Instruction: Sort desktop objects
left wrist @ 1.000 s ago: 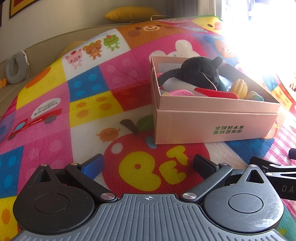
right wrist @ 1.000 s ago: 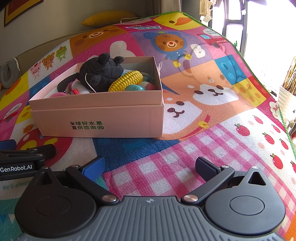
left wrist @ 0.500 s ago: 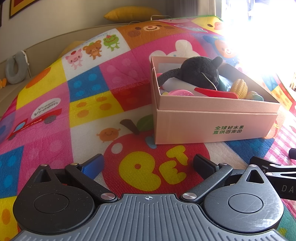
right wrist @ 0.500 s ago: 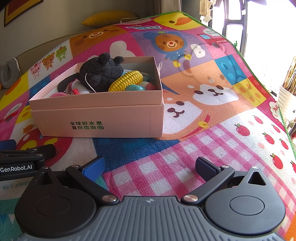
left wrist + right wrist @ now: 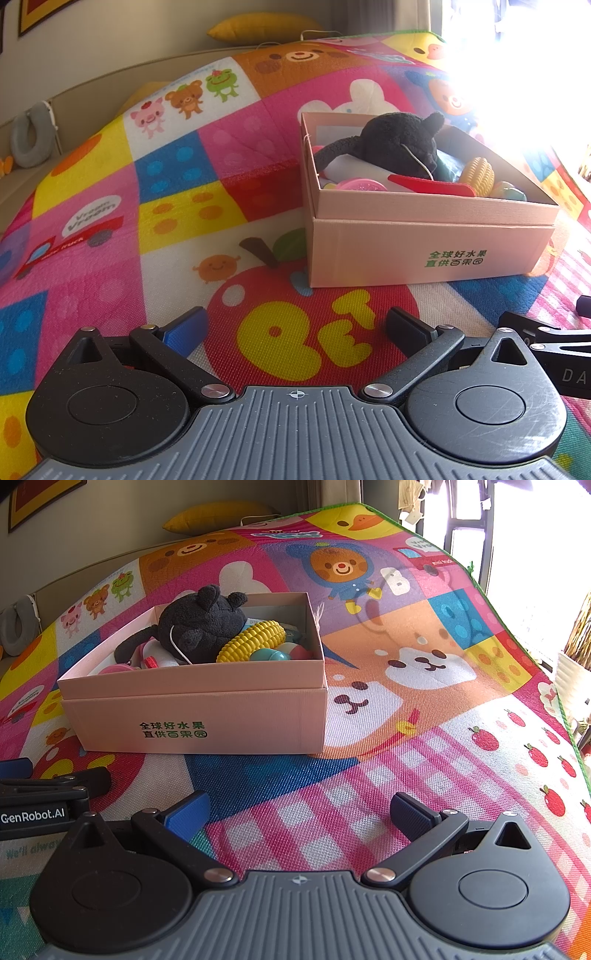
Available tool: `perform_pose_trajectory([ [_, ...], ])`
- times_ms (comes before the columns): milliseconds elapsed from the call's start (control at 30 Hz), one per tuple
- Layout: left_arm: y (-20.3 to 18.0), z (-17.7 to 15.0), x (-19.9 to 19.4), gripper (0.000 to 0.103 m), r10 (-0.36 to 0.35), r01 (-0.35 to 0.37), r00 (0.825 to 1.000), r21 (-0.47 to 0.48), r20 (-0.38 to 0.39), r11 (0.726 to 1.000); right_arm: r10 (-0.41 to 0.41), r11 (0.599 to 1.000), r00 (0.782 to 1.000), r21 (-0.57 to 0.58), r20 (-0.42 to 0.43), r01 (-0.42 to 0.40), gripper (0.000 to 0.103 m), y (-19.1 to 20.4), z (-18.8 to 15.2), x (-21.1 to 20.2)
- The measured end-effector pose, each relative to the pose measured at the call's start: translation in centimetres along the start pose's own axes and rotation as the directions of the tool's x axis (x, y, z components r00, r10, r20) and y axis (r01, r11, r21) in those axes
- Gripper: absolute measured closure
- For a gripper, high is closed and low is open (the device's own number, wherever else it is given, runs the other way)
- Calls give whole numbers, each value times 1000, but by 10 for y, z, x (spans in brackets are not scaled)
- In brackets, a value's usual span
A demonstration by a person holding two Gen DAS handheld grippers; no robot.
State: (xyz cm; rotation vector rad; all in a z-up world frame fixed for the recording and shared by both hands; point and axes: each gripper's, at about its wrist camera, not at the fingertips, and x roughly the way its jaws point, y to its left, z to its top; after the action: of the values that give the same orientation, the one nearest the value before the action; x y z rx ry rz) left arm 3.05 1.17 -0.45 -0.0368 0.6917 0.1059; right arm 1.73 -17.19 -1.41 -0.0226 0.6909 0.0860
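Observation:
A pink cardboard box (image 5: 424, 251) (image 5: 207, 716) with green print stands on the play mat. Inside lie a black plush toy (image 5: 399, 144) (image 5: 203, 622), a yellow toy corn (image 5: 478, 175) (image 5: 253, 640), a red flat piece (image 5: 430, 184), a pink round lid (image 5: 364, 184) and small pastel toys (image 5: 275, 653). My left gripper (image 5: 295, 325) rests low on the mat, open and empty, in front of the box. My right gripper (image 5: 299, 810) is also open and empty, near the box's right front corner. Each gripper shows at the edge of the other's view.
The colourful cartoon play mat (image 5: 424, 709) covers the whole surface and ends at a green edge on the right. A yellow cushion (image 5: 266, 27) and a grey neck pillow (image 5: 31, 136) lie by the wall behind. Bright window glare washes out the far right.

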Motion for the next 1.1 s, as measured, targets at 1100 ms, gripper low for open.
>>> perform_pose_trajectory([
  [1100,4,-12,-20,0,-24,24,999,12,-39,1000,0,1000,1000,0,0,0,0,0,0,0],
])
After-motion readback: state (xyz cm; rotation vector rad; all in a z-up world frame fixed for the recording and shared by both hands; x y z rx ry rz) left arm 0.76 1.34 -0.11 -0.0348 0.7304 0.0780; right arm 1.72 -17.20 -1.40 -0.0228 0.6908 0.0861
